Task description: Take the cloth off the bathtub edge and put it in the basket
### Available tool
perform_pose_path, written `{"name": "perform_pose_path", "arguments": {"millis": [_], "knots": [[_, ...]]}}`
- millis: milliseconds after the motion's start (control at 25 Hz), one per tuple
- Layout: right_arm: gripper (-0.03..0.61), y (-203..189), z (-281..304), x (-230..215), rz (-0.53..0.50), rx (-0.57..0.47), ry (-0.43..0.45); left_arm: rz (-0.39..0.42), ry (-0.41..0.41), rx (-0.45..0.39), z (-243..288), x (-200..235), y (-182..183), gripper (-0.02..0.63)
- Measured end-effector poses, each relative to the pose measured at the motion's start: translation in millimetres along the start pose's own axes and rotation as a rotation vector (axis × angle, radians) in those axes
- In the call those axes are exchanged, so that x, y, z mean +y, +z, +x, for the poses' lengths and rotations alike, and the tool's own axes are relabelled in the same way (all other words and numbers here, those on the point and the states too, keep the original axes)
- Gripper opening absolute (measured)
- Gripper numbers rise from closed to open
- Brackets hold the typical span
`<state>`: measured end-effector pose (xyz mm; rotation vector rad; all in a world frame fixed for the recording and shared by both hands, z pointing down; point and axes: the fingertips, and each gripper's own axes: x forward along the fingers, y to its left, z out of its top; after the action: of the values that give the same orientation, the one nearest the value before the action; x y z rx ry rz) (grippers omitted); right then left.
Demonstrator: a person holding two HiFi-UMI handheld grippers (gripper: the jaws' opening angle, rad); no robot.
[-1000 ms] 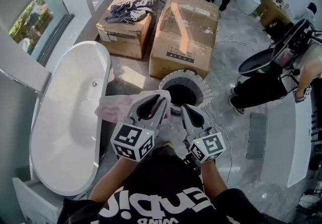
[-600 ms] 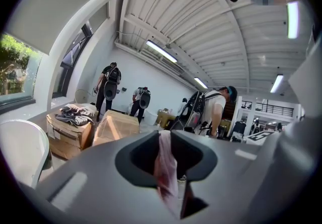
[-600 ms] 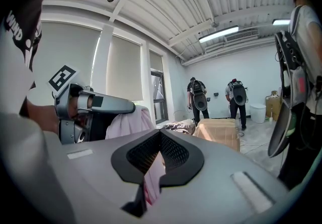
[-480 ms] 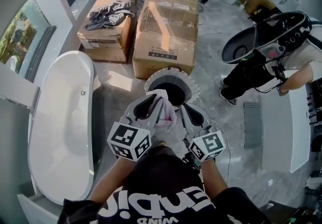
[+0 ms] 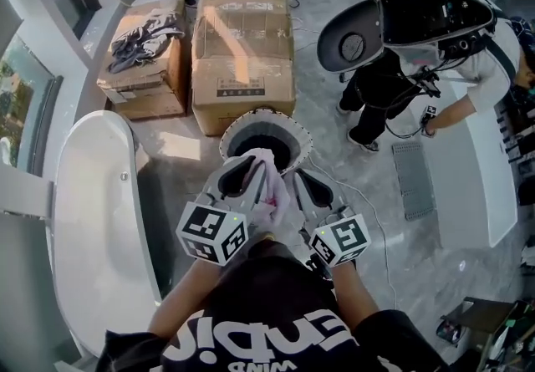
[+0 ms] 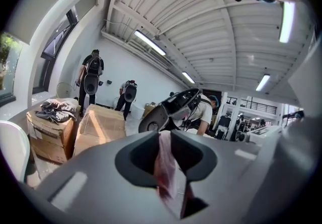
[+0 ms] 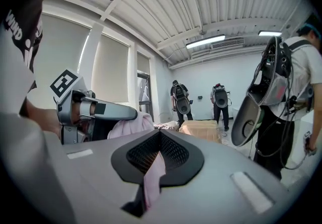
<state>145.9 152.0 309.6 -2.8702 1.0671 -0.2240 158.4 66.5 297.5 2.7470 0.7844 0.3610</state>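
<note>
Firmly pinched cloth (image 6: 166, 167) between the jaws of left gripper (image 6: 166, 135); likewise clamped a pink fold of it in right gripper (image 7: 160, 135). Held it bunched between the two, side by side, by the near rim of basket (image 5: 242, 121). Stood with bathtub (image 5: 92, 220) off to the left, boxes (image 5: 242, 53) beyond the basket.

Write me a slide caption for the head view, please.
Left hand-held gripper and right hand-held gripper hold the cloth by the basket.
</note>
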Motion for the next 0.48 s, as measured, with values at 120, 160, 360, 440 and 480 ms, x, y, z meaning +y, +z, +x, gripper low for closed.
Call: {"name": "perform_pose_path", "arguments": {"millis": [120,160,360,440,480], "knots": [[0.006,-1.3,-5.8,-7.8,0.0,-0.003,-0.019,0.021,-0.008,0.01,7.1,-7.1,-5.5,0.071],[0.006,-0.5,-6.8,-9.8,0.002,-0.005,-0.023,0.026,-0.011,0.013,9.2,-8.9,-6.0,0.071],[0.006,14.2,-3.3,-18.4,0.005,-0.015,-0.014,0.072,-0.014,0.008,20.6,-15.7,7.2,0.071],[0.006,15.8,-1.6,-23.4,0.003,-0.023,-0.005,0.11,-0.009,-0.009,24.4,-19.0,13.8,0.071],[0.006,16.4,-0.3,-26.0,0.006,-0.029,0.001,0.126,-0.006,-0.019,26.0,-20.0,17.7,0.071]]}}
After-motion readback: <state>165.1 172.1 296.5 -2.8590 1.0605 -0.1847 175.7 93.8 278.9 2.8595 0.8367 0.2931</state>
